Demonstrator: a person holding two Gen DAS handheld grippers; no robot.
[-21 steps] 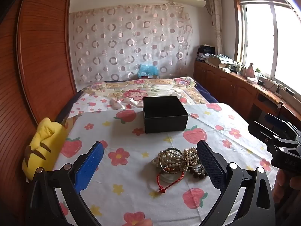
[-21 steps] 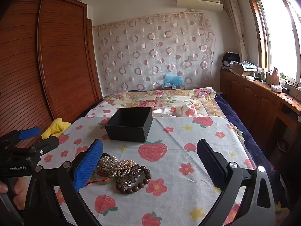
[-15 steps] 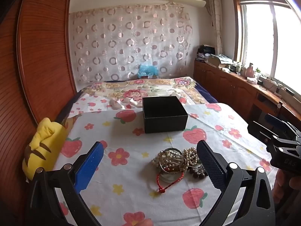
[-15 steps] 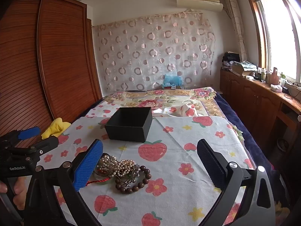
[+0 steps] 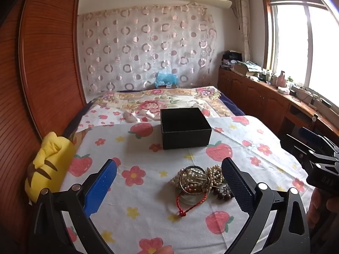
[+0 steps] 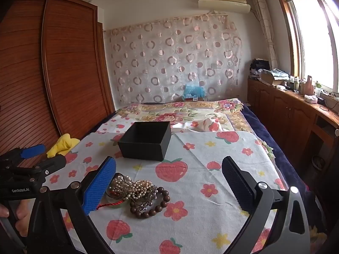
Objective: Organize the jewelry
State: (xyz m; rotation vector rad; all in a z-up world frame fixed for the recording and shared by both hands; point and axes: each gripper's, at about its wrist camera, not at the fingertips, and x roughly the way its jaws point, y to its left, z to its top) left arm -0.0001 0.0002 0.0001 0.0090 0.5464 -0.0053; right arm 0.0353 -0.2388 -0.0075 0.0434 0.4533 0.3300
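The left gripper (image 5: 168, 178) and right gripper (image 6: 169, 176) are both hovering spread wide, gripping nothing. The tangled heap of pearl strands, brown wooden beads and red cord (image 5: 199, 182) is lying just before the open black cardboard box (image 5: 184, 127), nearer the left gripper's right finger.

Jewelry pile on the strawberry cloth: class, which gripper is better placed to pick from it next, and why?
Probably the left gripper: open, with the jewelry pile mostly between its fingers. The right gripper is open too, but the pile sits by its left finger.
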